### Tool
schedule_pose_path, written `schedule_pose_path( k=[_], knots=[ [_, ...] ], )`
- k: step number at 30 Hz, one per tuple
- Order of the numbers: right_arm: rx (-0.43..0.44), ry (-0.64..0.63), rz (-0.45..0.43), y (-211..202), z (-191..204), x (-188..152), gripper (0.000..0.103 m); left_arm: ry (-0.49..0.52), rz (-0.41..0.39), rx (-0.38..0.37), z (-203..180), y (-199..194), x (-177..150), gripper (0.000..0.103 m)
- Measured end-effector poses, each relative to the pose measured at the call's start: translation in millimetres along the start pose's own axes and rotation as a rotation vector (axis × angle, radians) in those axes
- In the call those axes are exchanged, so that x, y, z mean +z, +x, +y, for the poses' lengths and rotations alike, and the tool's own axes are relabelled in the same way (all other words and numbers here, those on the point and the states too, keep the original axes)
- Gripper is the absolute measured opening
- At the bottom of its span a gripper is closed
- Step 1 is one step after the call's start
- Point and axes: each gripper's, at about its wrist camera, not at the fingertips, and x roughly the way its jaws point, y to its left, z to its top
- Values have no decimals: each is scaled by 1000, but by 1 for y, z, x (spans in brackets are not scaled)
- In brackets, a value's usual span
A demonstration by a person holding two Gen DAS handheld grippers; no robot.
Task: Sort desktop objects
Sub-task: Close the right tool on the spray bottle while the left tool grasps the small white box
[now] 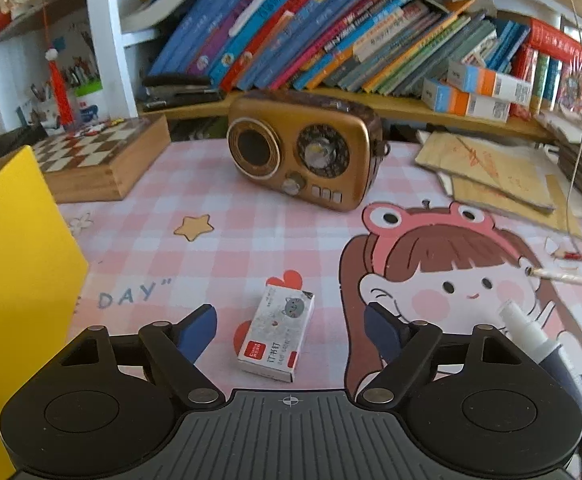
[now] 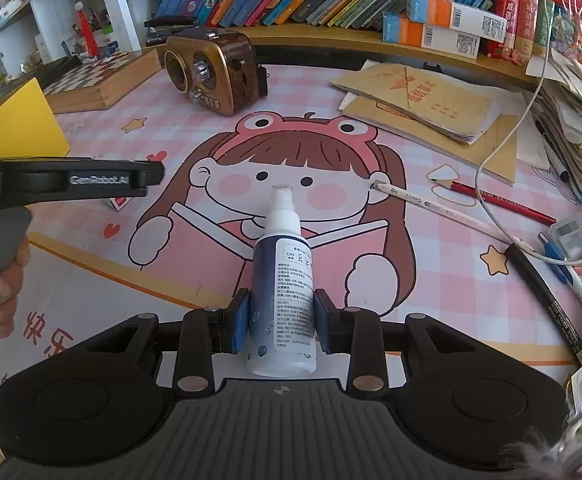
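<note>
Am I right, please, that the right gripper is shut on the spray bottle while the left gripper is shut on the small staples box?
Not quite: the left gripper is open, its pads clear of the staples box lying between them, as the left wrist view shows. The right gripper is indeed shut on the spray bottle.

Desk mat (image 1: pixel 139 248) print reads "DAY". Left gripper (image 2: pixel 91 180) arm is branded "GenRobot.AI". White pencil (image 2: pixel 431 204) carries "HB". Staple box (image 1: pixel 277 336) has a red logo with Chinese characters, probably 订书钉; its smaller print is illegible.
</note>
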Motion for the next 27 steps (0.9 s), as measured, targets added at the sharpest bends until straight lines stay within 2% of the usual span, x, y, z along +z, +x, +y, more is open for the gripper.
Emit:
schedule_pose_path(
  k=[1,3,4,7,8,12,18,27],
  knots=[
    [0,1,0,0,0,0,31,7,5,8,0,3,0,73],
    [-1,2,-1,0,0,0,31,8,28,15,1,9,0,58],
    [-2,5,-1,0,0,0,31,-1,38,14,2,11,0,57],
    [-4,4,-1,0,1,0,31,-14,41,-17,4,11,1,42],
    [-4,4,-1,0,1,0,31,2,41,-27,2,10,1,30],
    [-5,5,-1,0,1,0,30,47,48,-50,-3,6,0,28],
    [-1,37,-2,-6,0,0,30,49,51,-61,-4,-7,-3,28],
    [22,51,-28,-28,3,-2,30,29,-27,-119,-4,-56,-4,28]
  ],
)
